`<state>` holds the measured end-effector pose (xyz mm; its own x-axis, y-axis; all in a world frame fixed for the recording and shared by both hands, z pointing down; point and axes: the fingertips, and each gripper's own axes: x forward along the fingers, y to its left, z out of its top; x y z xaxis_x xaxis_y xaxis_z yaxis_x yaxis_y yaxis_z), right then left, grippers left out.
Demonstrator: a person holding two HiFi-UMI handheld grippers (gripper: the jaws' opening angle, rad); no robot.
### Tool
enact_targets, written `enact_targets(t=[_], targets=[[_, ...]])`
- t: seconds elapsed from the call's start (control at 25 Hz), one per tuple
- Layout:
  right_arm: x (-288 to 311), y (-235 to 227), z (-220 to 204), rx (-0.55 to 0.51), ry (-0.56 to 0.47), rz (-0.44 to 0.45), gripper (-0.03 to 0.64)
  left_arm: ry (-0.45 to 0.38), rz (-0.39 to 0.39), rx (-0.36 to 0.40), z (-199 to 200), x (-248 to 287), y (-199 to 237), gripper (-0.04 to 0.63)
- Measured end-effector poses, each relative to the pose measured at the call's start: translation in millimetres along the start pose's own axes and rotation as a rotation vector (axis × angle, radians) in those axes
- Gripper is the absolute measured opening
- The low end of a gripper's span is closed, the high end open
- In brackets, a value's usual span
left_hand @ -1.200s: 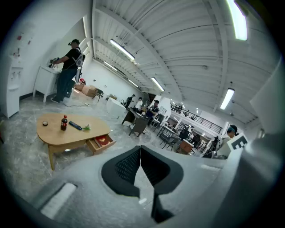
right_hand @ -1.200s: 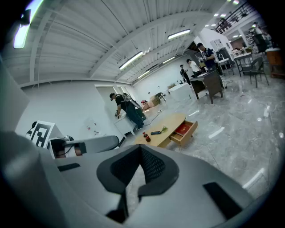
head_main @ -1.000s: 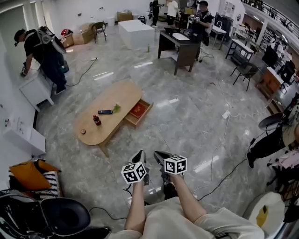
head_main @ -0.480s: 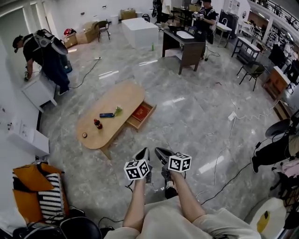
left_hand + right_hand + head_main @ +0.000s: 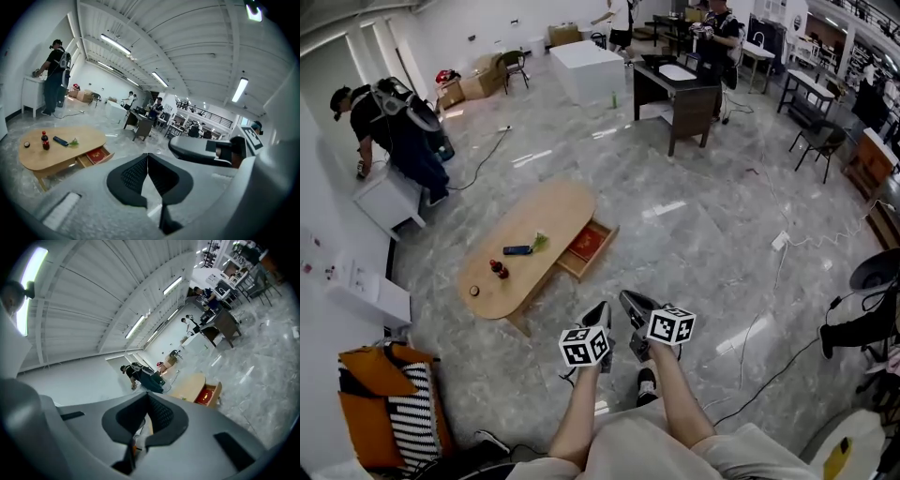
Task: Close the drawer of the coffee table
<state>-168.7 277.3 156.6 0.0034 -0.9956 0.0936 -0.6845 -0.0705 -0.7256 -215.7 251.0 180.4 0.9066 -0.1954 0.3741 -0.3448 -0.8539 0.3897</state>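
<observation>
Both grippers are held low in front of the person, side by side and empty. The left gripper [image 5: 598,317] has its jaws pressed together with nothing between them, and the right gripper [image 5: 628,302] is the same. The drawer [image 5: 587,249] lies ahead of them across the floor [image 5: 703,234], well apart and almost straight beyond the left gripper; neither gripper looks clearly nearer to it. It stands pulled out from the long edge of the oval wooden surface [image 5: 548,211] that faces the person's right, a little past the middle of that edge toward the far end, with a red flat thing [image 5: 584,243] lying inside. The surface's long axis runs from near-left to far-right, so the drawer's front probably needs a push across that axis, away and to the left. A small bottle [image 5: 497,270] stands near the surface's near end. Beyond, the room is wide and grey-tiled, with cables trailing over the floor, a dark desk [image 5: 680,98] farther off, and a person [image 5: 394,131] bent over a white cabinet [image 5: 389,202] at the left wall.
</observation>
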Motion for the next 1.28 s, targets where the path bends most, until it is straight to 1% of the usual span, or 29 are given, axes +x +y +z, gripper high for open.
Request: enact_targets(t=[0.08, 0.16, 0.28, 0.36, 0.48, 0.6, 0.68, 0.76, 0.88, 0.96, 1.08, 1.16, 1.28], targets=[[1.5, -8.5, 17.2, -0.025, 0.013, 0.019, 0.015, 0.001, 0.002, 0.02, 5.1, 16.7, -8.8, 0.011], [3.5, -19.6, 31.3, -0.043, 0.029, 0.017, 0.015, -0.004, 0.009, 0.029, 12.9, 31.0, -14.4, 0.011], [-0.4, -44.2, 37.2, -0.073, 0.076, -0.021, 0.015, -0.016, 0.024, 0.033, 16.8, 45.4, -19.8, 0.011], [-6.5, -63.8, 39.6, -0.078, 0.1, -0.045, 0.015, -0.02, 0.041, 0.05, 15.1, 53.9, -21.3, 0.011], [-12.8, -86.1, 51.9, -0.045, 0.074, -0.045, 0.015, -0.023, 0.076, 0.048, 12.2, 62.6, -15.9, 0.011], [-16.4, -98.2, 69.6, -0.002, 0.021, -0.037, 0.015, -0.02, 0.1, 0.046, 11.2, 62.2, -11.4, 0.011], [-18.4, -104.0, 77.0, 0.006, 0.009, -0.041, 0.015, -0.02, 0.114, 0.046, 10.4, 59.3, -8.9, 0.011], [-20.6, -107.7, 78.0, 0.006, 0.012, -0.044, 0.015, -0.028, 0.131, 0.039, 11.1, 56.1, -4.3, 0.011], [-24.5, -106.1, 72.8, -0.017, 0.052, -0.045, 0.015, -0.05, 0.152, 0.007, 17.3, 54.7, 0.8, 0.011], [-28.7, -104.9, 68.2, -0.029, 0.078, -0.044, 0.015, -0.057, 0.152, -0.006, 21.1, 59.0, -2.2, 0.011], [-36.0, -109.8, 60.1, -0.044, 0.111, -0.047, 0.015, -0.049, 0.13, -0.001, 22.0, 72.5, -12.5, 0.011], [-41.7, -120.5, 56.1, -0.053, 0.13, -0.068, 0.015, -0.032, 0.105, 0.022, 21.8, 84.6, -20.2, 0.011], [-55.0, -138.6, 58.1, -0.032, 0.139, -0.093, 0.015, -0.001, 0.065, 0.062, 18.9, 105.9, -32.3, 0.011]])
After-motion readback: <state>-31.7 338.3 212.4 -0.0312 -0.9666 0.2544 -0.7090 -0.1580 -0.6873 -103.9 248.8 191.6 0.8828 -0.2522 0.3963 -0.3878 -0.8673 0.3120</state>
